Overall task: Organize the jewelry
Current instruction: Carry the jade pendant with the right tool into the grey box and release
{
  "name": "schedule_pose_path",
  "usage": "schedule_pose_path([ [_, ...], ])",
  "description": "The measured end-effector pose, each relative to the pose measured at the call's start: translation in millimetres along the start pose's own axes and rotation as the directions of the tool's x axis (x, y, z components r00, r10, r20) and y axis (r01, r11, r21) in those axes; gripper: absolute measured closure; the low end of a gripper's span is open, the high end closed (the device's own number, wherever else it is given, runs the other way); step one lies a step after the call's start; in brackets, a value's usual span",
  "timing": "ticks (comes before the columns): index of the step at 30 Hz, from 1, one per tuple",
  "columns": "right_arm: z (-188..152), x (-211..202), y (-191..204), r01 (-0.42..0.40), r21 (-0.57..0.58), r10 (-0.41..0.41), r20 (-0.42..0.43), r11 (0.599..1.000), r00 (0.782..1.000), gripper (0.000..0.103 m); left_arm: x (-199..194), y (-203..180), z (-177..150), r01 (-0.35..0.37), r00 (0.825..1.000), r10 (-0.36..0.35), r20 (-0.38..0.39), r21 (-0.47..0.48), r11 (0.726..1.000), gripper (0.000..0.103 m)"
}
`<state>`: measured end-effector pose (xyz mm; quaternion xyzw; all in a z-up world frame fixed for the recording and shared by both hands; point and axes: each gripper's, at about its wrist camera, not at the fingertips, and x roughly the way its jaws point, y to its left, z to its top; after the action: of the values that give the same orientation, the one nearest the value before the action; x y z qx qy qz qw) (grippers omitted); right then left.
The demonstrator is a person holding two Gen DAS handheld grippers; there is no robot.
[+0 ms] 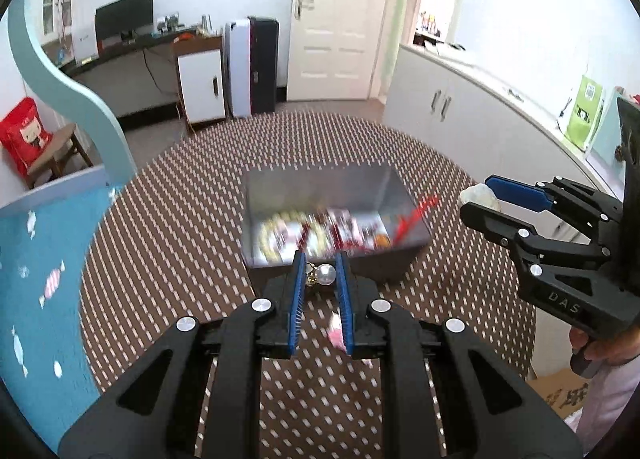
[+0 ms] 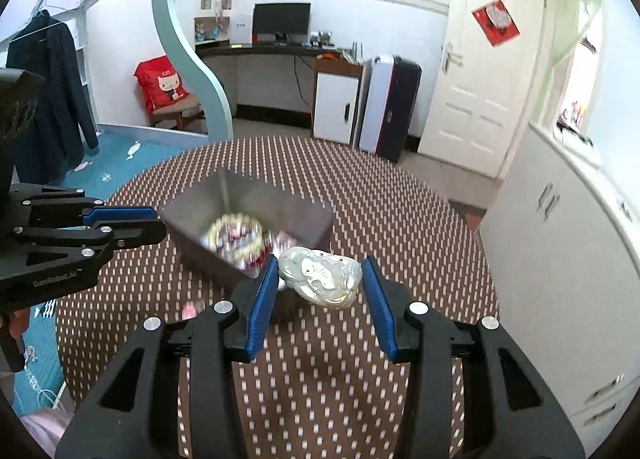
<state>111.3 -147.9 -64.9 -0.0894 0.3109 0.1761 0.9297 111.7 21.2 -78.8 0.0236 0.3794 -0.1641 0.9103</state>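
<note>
A grey metal box (image 1: 316,183) stands on the round table and holds several pieces of jewelry, among them a bead bracelet (image 1: 276,231) and a red piece (image 1: 416,215). It also shows in the right wrist view (image 2: 304,219). My left gripper (image 1: 320,273) is shut on a pearl earring (image 1: 324,274), just in front of the box's near wall. My right gripper (image 2: 320,279) is shut on a white carved shell pendant (image 2: 320,277), near the box's right corner. The right gripper also shows in the left wrist view (image 1: 478,195) with the pendant (image 1: 482,195).
The table has a brown cloth with white dashes (image 1: 180,219). A small pink item (image 1: 336,333) lies on it under my left gripper. White cabinets (image 1: 460,107) stand to the right. A blue bed (image 1: 36,259) is on the left.
</note>
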Motion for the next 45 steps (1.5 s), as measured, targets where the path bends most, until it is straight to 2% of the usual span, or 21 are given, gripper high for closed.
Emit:
schedule_pose_path([
  [5,27.9,24.9,8.8,-0.036,-0.044,0.036,0.003,0.998,0.999,0.062,10.5,9.6,27.3,0.015,1.0,-0.015,0.02,-0.002,1.0,0.087],
  [11,36.1,61.5,23.0,-0.108,-0.074,0.104,-0.057,0.991,0.993,0.062,39.8,15.0,39.6,0.043,0.999,-0.044,-0.026,-0.009,0.999,0.088],
  [15,37.6,79.7,25.4,-0.126,-0.093,0.117,-0.105,0.988,0.988,0.062,58.5,20.5,40.0,0.039,0.997,-0.039,-0.066,-0.005,0.999,0.087],
  [27,32.2,106.8,36.3,-0.159,-0.208,0.112,-0.225,0.965,0.968,0.061,94.2,18.1,38.3,0.029,0.99,-0.016,-0.143,0.086,0.996,0.087],
  [32,31.7,106.3,35.3,-0.153,-0.198,0.11,-0.213,0.968,0.971,0.059,98.8,24.3,40.8,0.019,0.99,-0.007,-0.141,0.082,0.996,0.085],
  [34,31.7,105.0,30.9,-0.139,-0.182,0.1,-0.21,0.973,0.973,0.052,97.1,26.0,41.1,0.009,0.991,0.001,-0.135,0.079,0.997,0.08],
  [35,31.7,103.0,28.3,-0.128,-0.175,0.092,-0.204,0.976,0.975,0.051,95.7,26.0,41.4,-0.001,0.991,0.012,-0.131,0.08,0.997,0.074],
  [38,34.3,90.4,18.8,-0.114,-0.133,0.091,-0.168,0.985,0.982,0.043,89.5,21.9,40.8,0.022,0.992,-0.012,-0.128,0.077,0.997,0.062],
  [39,34.7,85.4,14.0,-0.09,-0.122,0.071,-0.153,0.988,0.986,0.034,86.9,20.8,40.8,0.014,0.993,-0.004,-0.121,0.077,0.997,0.051],
  [40,34.2,82.2,11.3,-0.071,-0.12,0.053,-0.144,0.99,0.988,0.028,84.2,21.6,41.5,-0.007,0.994,0.014,-0.113,0.067,0.998,0.046],
  [42,33.1,74.5,3.9,-0.06,-0.089,0.049,-0.128,0.994,0.991,0.025,79.9,21.7,41.7,0.017,0.994,-0.012,-0.11,0.047,0.999,0.037],
  [45,29.3,68.0,-2.6,-0.045,-0.067,0.037,-0.123,0.997,0.992,0.024,76.5,18.7,39.1,0.015,0.994,-0.01,-0.112,0.042,0.999,0.035],
])
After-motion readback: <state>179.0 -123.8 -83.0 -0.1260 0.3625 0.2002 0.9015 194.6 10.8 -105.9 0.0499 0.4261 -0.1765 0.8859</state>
